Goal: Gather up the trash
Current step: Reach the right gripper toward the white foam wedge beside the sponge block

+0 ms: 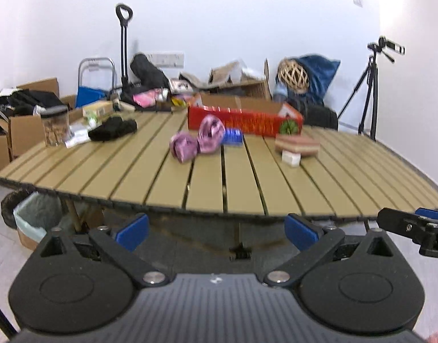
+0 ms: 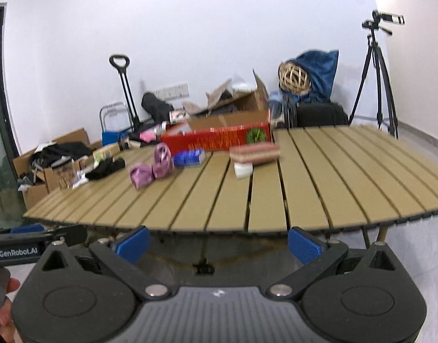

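Observation:
On the slatted tan table (image 1: 207, 183) (image 2: 304, 188) lie two crumpled pink wrappers (image 1: 196, 138) (image 2: 152, 165), a blue packet (image 1: 231, 136) (image 2: 189, 157), a striped box (image 1: 297, 144) (image 2: 254, 153) and a small white box (image 1: 290, 158) (image 2: 243, 169). A long red carton (image 1: 244, 120) (image 2: 216, 140) stands behind them. My left gripper (image 1: 217, 233) is open, held before the table's near edge with nothing between its blue pads. My right gripper (image 2: 219, 243) is open too, likewise short of the edge and empty. A bin with a pale liner (image 1: 33, 217) sits under the table's left side.
A clear jar (image 1: 54, 127), black cloth (image 1: 113, 128) and papers occupy the table's left end. Cardboard boxes (image 1: 22, 131), a folded trolley (image 1: 123, 48), bags and a wicker ball (image 1: 293, 75) crowd the far wall. A tripod (image 1: 370, 85) (image 2: 379, 80) stands at right.

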`<state>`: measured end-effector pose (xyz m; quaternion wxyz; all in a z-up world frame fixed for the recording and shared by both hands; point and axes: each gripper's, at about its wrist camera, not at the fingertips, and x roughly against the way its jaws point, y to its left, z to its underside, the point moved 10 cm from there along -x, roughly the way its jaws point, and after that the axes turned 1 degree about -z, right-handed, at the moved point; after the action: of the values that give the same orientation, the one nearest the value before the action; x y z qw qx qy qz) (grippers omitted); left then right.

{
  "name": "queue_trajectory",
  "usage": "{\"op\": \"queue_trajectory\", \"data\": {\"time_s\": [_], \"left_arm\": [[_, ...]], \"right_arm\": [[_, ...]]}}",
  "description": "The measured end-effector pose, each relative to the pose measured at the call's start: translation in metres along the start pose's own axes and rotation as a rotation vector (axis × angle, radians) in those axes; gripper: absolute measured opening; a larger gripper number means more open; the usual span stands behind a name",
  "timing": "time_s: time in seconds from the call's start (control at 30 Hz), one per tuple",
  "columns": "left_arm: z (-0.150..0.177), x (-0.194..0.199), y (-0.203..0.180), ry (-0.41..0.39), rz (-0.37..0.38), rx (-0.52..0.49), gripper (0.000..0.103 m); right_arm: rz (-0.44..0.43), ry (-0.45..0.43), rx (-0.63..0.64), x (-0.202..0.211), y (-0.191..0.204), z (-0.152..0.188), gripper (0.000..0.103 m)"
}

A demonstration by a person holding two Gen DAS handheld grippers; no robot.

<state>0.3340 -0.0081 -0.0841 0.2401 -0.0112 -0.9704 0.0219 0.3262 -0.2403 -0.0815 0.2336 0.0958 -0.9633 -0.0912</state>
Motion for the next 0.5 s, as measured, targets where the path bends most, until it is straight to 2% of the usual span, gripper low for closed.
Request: {"op": "queue_trajectory", "data": {"time_s": [0.3, 0.5], "left_arm": [[-0.037, -0.008, 0.014, -0.101, -0.03, 0.063, 0.103], [-0.059, -0.031, 0.022, -0.123, -0.04, 0.108, 0.103]], "right_arm": [[0.026, -0.084, 0.01, -0.01, 0.005, -0.037, 0.103], [0.028, -0.13, -0.028, -0.032, 0.001, -0.057, 0.103]]}}
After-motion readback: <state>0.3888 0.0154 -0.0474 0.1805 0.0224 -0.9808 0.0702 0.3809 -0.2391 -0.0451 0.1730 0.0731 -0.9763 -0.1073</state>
